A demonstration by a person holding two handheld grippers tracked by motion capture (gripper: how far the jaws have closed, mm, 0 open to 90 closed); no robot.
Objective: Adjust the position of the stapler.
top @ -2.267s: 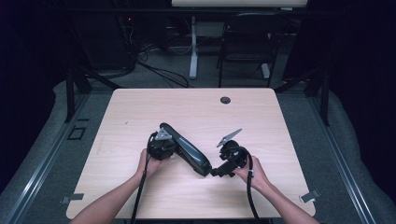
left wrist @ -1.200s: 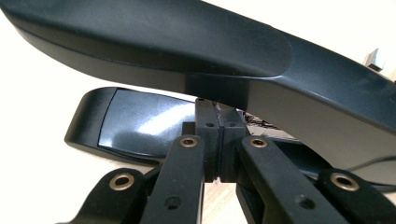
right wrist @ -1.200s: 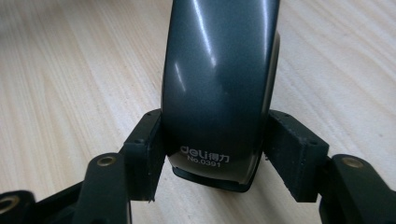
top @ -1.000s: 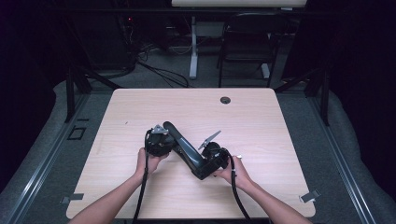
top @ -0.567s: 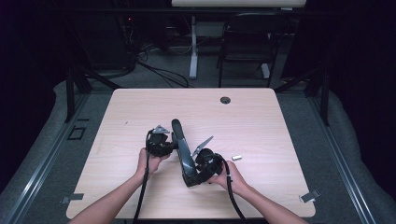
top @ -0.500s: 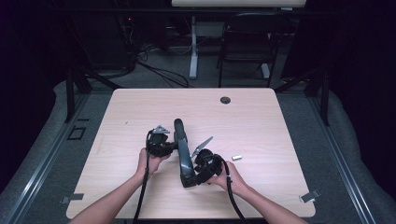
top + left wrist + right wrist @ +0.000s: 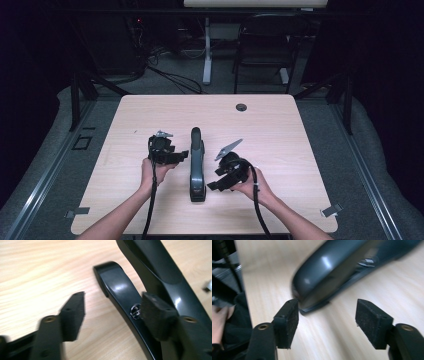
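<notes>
A dark stapler [image 7: 197, 165] lies lengthwise near the middle of the wooden table [image 7: 280, 125], its long axis running from 12 to 6 o'clock. The left gripper [image 7: 176, 156] sits at its 9 o'clock side — jaws spread wide, one pad [image 7: 156, 315] against the stapler's body. The right gripper [image 7: 216, 185] waits at about 4 o'clock, jaws likewise parted and holding nothing — the stapler's rounded end just beyond its pads [image 7: 373, 323].

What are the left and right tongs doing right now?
Left tongs: open, holding nothing; one pad beside the black stapler.
Right tongs: open, holding nothing, near the stapler's end.
</notes>
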